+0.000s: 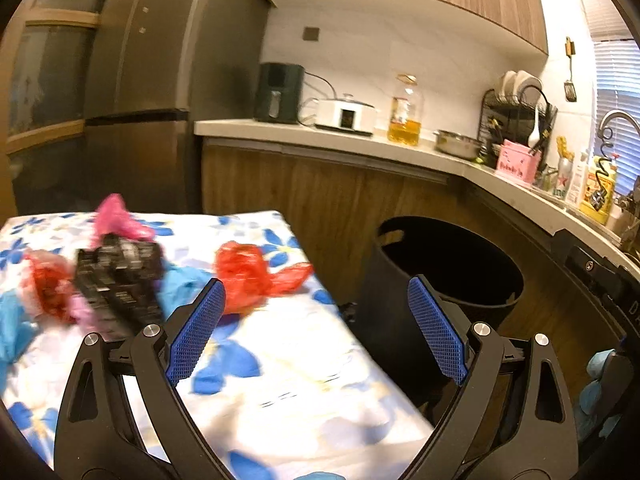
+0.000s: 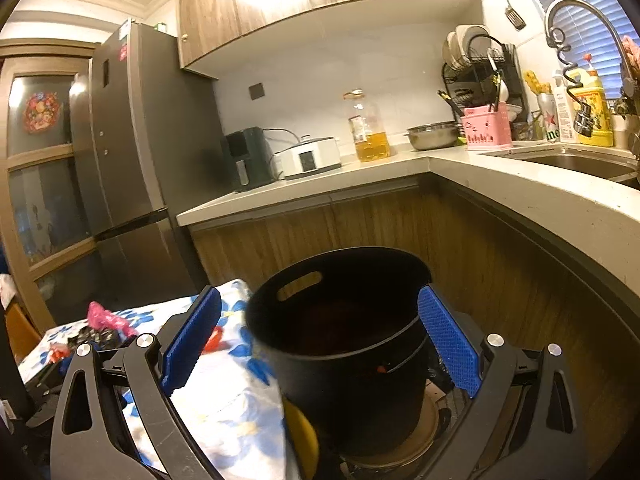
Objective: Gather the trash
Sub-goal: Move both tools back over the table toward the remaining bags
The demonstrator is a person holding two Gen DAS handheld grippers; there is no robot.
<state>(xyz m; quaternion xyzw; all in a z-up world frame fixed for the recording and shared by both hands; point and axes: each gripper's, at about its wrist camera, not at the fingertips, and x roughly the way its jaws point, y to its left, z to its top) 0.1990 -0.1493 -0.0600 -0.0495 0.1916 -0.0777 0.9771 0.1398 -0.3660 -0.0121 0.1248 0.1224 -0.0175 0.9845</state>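
Crumpled trash lies on a table with a blue-flowered cloth [image 1: 288,380]: a red plastic bag [image 1: 248,276], a pink bag [image 1: 114,216], a black wrapper [image 1: 116,280], another red piece [image 1: 50,284] and blue pieces [image 1: 180,280]. A black bin [image 1: 448,276] stands to the table's right. My left gripper [image 1: 316,300] is open and empty, above the table's right edge, near the red bag. My right gripper [image 2: 320,312] is open and empty, just above the bin [image 2: 340,340]. The table [image 2: 224,400] and pink bag [image 2: 106,318] show at its left.
A kitchen counter [image 1: 320,136] runs behind and curves right, carrying an air fryer [image 1: 278,92], a white cooker [image 1: 346,114], an oil bottle [image 1: 406,114], a steel bowl [image 1: 458,144] and a dish rack [image 1: 516,120]. A sink with faucet [image 2: 576,40] is at right. A fridge [image 2: 132,160] stands at left.
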